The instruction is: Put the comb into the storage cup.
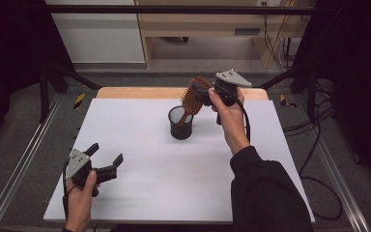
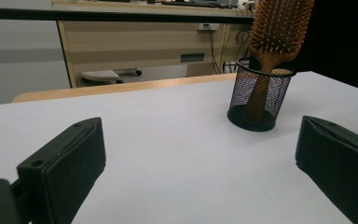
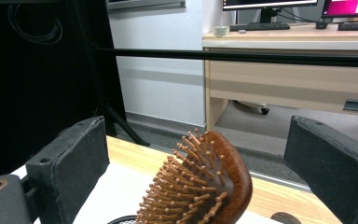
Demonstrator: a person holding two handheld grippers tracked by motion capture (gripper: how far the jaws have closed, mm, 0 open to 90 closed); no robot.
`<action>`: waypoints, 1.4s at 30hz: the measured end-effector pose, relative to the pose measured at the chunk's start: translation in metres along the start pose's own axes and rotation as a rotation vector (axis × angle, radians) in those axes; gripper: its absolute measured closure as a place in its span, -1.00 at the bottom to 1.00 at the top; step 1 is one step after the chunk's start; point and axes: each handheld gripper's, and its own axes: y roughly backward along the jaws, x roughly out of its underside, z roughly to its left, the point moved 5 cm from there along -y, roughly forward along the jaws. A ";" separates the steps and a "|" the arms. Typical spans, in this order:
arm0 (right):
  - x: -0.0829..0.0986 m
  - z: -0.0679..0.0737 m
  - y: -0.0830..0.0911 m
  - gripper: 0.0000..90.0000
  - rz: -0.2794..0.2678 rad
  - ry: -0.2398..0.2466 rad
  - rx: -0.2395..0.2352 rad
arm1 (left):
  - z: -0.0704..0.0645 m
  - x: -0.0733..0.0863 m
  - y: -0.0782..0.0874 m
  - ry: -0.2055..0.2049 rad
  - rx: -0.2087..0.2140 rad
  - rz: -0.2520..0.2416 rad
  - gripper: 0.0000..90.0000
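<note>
The hairbrush [image 1: 192,99] stands handle-down in the black mesh cup [image 1: 180,123], leaning, near the far middle of the white tabletop [image 1: 149,183]. The right tool [image 1: 200,93] sits just above the cup, jaws spread wide either side of the brush head, gripping nothing. The left tool [image 1: 107,158], well nearer than the cup, is wide open and empty.

Hairbrush [image 3: 214,186] between spread claw [image 3: 200,172] jaws (untouched)

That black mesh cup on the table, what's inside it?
A wooden hairbrush stands handle-down in the mesh cup, its bristled head sticking out above the rim. The handle shows through the mesh; the cup's very bottom stays hidden.
</note>
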 end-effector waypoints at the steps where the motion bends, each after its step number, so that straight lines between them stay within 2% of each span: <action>1: 0.000 -0.001 0.001 -0.86 -0.001 0.003 0.001 | 0.000 0.000 0.000 0.004 0.004 -0.001 -0.96; 4: -0.002 -0.003 0.004 -0.88 -0.003 0.014 0.004 | 0.001 0.000 0.000 0.008 0.002 0.000 -0.96; 18: -0.004 -0.022 0.026 -0.88 -0.027 -0.002 0.017 | 0.009 -0.003 0.005 0.011 -0.006 -0.007 -0.96; 26: -0.004 -0.037 0.054 -0.89 -0.068 -0.037 0.017 | 0.017 -0.004 0.013 0.009 -0.034 -0.014 -0.96; 31: -0.004 -0.046 0.073 -0.89 -0.077 -0.035 0.017 | 0.024 -0.005 0.021 0.003 -0.049 -0.026 -0.96; 36: -0.001 -0.056 0.088 -0.89 -0.083 -0.018 0.019 | 0.028 -0.004 0.026 -0.003 -0.045 -0.037 -0.96; 42: 0.005 -0.067 0.105 -0.90 -0.102 -0.008 0.036 | 0.033 -0.005 0.030 0.026 -0.047 -0.061 -0.96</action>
